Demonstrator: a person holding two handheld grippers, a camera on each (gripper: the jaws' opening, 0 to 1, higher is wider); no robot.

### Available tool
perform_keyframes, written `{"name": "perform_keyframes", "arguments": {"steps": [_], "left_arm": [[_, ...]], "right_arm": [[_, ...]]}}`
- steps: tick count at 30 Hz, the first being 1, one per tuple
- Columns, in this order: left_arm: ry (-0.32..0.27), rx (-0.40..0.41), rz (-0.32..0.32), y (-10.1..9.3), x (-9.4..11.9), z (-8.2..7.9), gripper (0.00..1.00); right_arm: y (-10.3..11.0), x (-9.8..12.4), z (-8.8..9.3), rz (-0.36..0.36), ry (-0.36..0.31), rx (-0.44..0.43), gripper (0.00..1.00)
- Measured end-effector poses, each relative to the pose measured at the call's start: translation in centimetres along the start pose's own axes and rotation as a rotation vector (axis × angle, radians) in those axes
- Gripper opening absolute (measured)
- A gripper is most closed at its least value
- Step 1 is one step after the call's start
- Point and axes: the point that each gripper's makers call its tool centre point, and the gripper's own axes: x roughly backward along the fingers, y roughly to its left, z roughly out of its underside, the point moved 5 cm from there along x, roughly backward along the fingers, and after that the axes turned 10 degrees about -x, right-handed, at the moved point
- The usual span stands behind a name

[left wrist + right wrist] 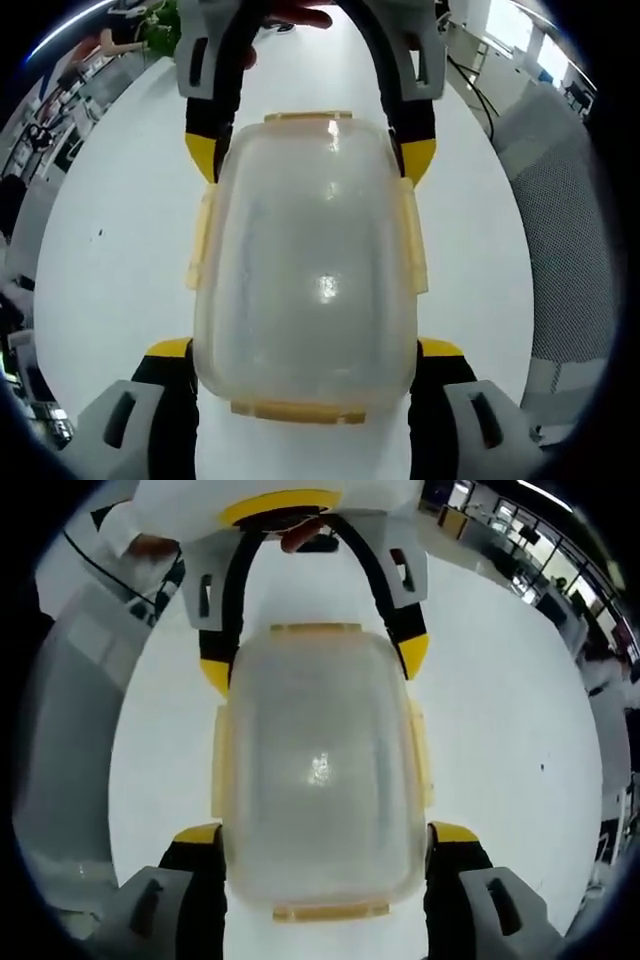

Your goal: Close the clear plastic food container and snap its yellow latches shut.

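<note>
**Container pinched end to end by both tongs**

Clear container [305,270] with lid on sits on the white table [110,260], bracketed between the 2 grippers. Yellow latches [413,235] visible on all 4 sides; can't tell whether they're snapped down.

Left gripper [305,352]: jaws spread wide, yellow tips flanking the container's near corners, touching or just beside its walls. Gripping or only bracketing: cannot tell.

Right gripper [327,836]: same setup from the opposite end, jaws wide, tips at the near corners. Grip also unclear.

Each view shows the other gripper straddling the far end, yellow tips against the far corners. Fingers [300,15] show on the far gripper's frame.
</note>
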Motion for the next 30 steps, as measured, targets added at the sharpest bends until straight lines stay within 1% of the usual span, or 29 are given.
{"name": "perform_keyframes", "arguments": {"steps": [2,3,5,6,7,9,14,16,17,18,19,20,22,23,24,25,26,28,29,30], "left_arm": [[0.009,-0.019,0.004,-0.1,0.0,0.0,0.88],[0.007,-0.021,0.003,-0.1,0.0,0.0,0.88],[0.004,-0.023,0.005,-0.1,0.0,0.0,0.89],[0.003,-0.024,0.006,-0.1,0.0,-0.1,0.89],[0.000,-0.025,0.005,-0.1,0.0,-0.1,0.89],[-0.001,-0.022,0.005,-0.1,0.0,-0.1,0.89],[-0.015,-0.015,-0.006,0.0,0.2,-0.4,0.87],[-0.024,-0.010,-0.025,0.2,0.4,-0.4,0.87],[-0.043,-0.002,-0.037,0.2,0.5,-0.5,0.87],[-0.078,0.023,-0.046,0.2,0.6,-0.7,0.86],[-0.095,0.037,-0.047,0.2,0.8,-0.8,0.86],[-0.105,0.040,-0.060,0.2,1.0,-0.6,0.86],[-0.129,0.042,-0.087,0.4,1.2,-0.5,0.86],[-0.149,0.064,-0.097,0.5,1.3,-0.4,0.87],[-0.176,0.092,-0.103,0.5,1.4,-0.4,0.87],[-0.217,0.127,-0.120,0.6,1.5,-0.3,0.87],[-0.238,0.149,-0.131,0.6,1.6,-0.2,0.88],[-0.286,0.190,-0.151,0.7,1.9,0.0,0.88],[-0.321,0.243,-0.169,0.8,2.2,0.1,0.88],[-0.350,0.282,-0.169,0.7,2.4,0.0,0.88]], "right_arm": [[0.1,-0.1,-0.1,0.001,0.003,0.041,0.84],[0.2,-0.2,-0.1,0.004,0.001,0.046,0.85],[0.4,-0.3,-0.2,-0.006,-0.001,0.037,0.86],[0.2,-0.3,-0.4,0.005,-0.007,0.036,0.89],[0.1,-0.3,-0.5,0.016,-0.011,0.043,0.90],[0.1,-0.3,-0.5,0.013,-0.014,0.047,0.90],[0.2,-0.1,-0.5,0.004,-0.029,0.019,0.88],[0.2,0.0,-0.6,0.001,-0.069,-0.012,0.87],[0.2,0.1,-0.6,-0.001,-0.089,-0.020,0.87],[0.2,0.3,-0.5,-0.001,-0.117,-0.020,0.87],[0.2,0.4,-0.6,-0.001,-0.144,-0.021,0.86],[0.3,0.5,-0.5,-0.005,-0.184,-0.038,0.86],[0.4,0.8,-0.3,-0.005,-0.232,-0.074,0.87],[0.3,0.8,-0.3,-0.004,-0.241,-0.079,0.87],[0.4,1.0,-0.5,-0.012,-0.307,-0.112,0.87],[0.4,1.1,-0.5,-0.012,-0.323,-0.120,0.88],[0.4,1.4,-0.6,-0.013,-0.368,-0.154,0.88],[0.5,1.7,-0.6,-0.011,-0.417,-0.199,0.89],[0.4,1.9,-0.5,0.001,-0.452,-0.211,0.90],[0.4,2.1,-0.4,0.012,-0.466,-0.223,0.90]]}}
